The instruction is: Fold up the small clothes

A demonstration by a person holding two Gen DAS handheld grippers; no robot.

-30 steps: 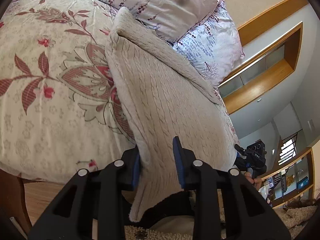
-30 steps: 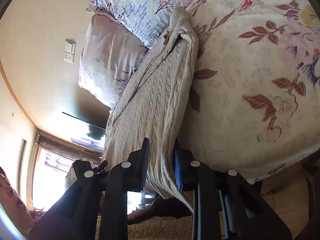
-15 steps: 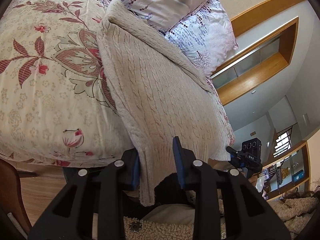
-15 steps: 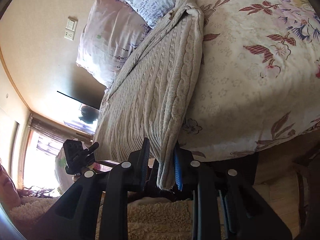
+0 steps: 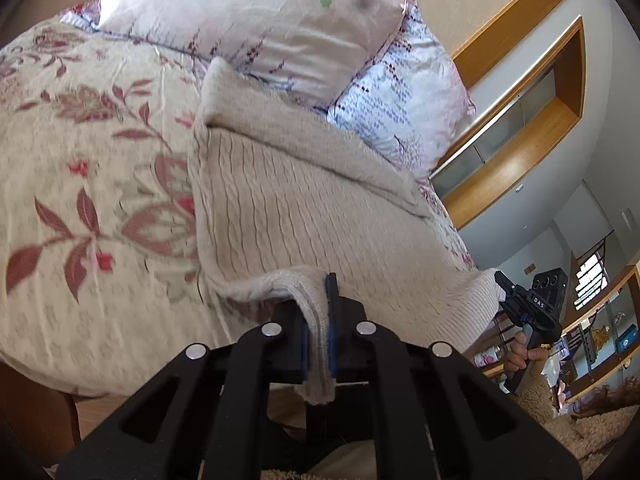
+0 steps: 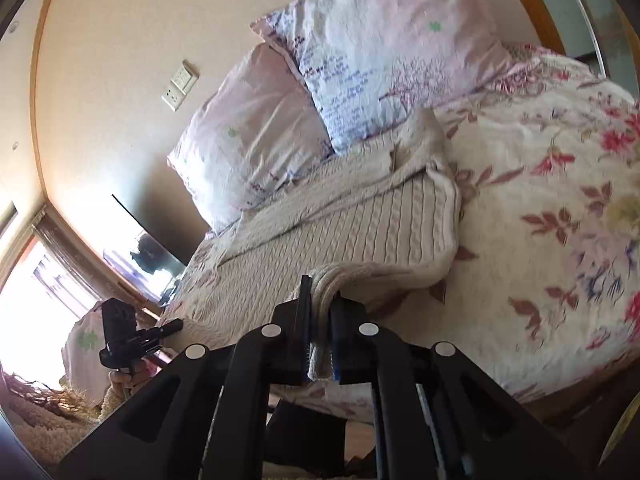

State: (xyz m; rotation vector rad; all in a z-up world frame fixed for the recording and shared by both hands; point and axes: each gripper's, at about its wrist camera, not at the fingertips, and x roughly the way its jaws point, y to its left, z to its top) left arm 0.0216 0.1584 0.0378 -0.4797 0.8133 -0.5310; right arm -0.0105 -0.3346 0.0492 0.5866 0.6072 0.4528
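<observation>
Left tool (image 5: pixel 318 336) pinches the beige knit sweater's (image 5: pixel 304 216) hem over the floral bedspread (image 5: pixel 80 184).

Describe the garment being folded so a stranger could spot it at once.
Start at the bed with the floral quilt. Below the two pale pillows lies a beige cable-knit sweater, its near hem pinched by the left gripper and right gripper. It alone is plain, ribbed and unprinted.
</observation>
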